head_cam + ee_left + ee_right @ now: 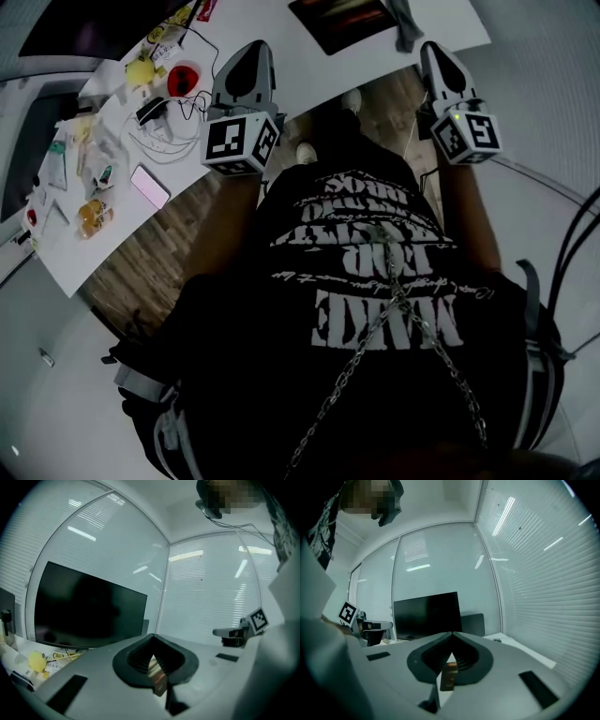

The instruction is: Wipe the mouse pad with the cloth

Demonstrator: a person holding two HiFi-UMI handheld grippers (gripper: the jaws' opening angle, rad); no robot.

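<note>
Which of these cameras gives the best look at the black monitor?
The left gripper view: the monitor is large there, nearly the whole screen facing the camera. The right gripper view shows it too, but smaller and farther off. The head view catches only what looks like a dark slice of it at the top left edge.

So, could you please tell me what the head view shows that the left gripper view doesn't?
Only the head view shows the mouse pad with the cloth beside it, the phone and the wooden floor. Only the left gripper view shows the blinds behind the desk. Both show the left gripper, shut with nothing in it, the right gripper, and the yellow toy among the desk clutter.
</note>
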